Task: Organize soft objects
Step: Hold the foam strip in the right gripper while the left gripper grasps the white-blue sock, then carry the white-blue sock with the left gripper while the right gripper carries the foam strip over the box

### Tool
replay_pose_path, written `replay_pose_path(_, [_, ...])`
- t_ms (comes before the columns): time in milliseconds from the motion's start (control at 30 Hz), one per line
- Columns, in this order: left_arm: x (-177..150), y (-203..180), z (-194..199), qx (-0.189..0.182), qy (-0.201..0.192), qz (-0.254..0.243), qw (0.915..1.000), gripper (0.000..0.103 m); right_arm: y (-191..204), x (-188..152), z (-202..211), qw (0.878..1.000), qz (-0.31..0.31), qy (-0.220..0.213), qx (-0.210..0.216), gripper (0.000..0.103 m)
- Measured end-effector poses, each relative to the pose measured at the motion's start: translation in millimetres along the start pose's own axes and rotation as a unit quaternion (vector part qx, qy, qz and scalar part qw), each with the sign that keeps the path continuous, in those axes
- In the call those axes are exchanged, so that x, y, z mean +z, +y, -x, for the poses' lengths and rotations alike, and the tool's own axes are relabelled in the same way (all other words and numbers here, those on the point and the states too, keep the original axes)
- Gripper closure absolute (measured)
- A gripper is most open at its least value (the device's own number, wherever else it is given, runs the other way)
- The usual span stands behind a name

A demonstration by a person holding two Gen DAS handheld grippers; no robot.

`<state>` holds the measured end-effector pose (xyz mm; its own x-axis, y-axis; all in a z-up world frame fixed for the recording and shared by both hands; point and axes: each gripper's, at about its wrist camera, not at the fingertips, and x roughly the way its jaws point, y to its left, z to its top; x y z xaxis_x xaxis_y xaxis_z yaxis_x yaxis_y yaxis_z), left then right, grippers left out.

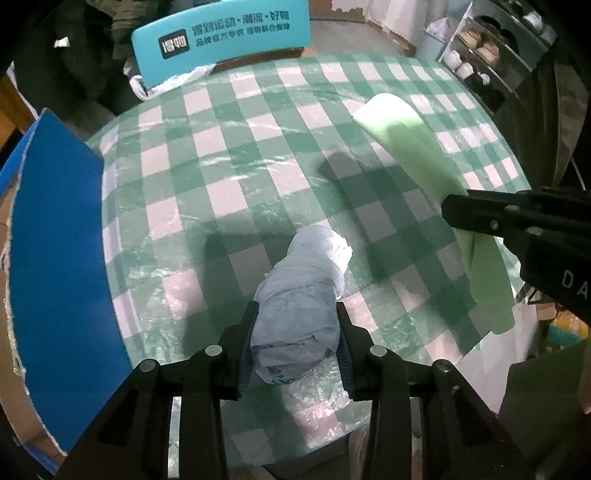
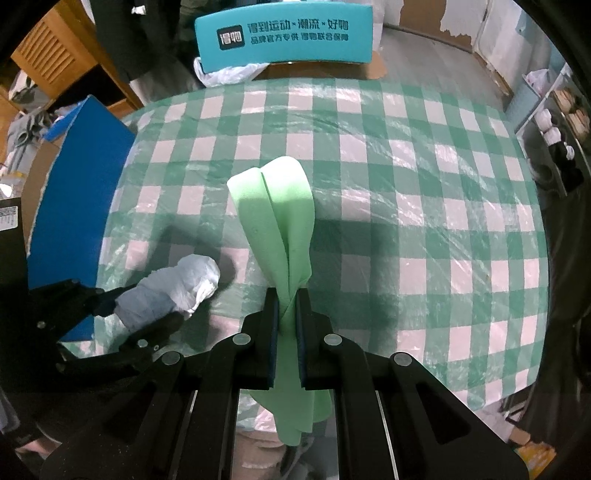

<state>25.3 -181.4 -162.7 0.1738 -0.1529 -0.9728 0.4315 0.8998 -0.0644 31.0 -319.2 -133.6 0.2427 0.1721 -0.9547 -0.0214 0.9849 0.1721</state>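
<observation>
Left gripper (image 1: 297, 325) clamps a pale blue bundle (image 1: 301, 299). Right gripper (image 2: 287, 310) pinches folded green foam (image 2: 275, 210) above the checked bench (image 2: 424, 221).

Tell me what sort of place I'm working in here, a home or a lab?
Probably a home, perhaps a storage or spare room. The table wears a green-and-white checked cloth under clear plastic, a shoe rack stands at the right, and cardboard boxes, one teal, sit behind the table.

Teal box (image 2: 282, 35): "得物" logo, "得到运动×潮流×好物". Right tool (image 1: 458, 212): "DA".
</observation>
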Motion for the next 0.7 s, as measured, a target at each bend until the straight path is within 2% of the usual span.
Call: replay_pose_path(700, [2.9, 33.6, 70.2, 0.023, -0.078, 0.037, 0.996, 0.065, 36.2, 9.8, 40.6, 0.998, 0.033, -0.042, 0.012, 0.096])
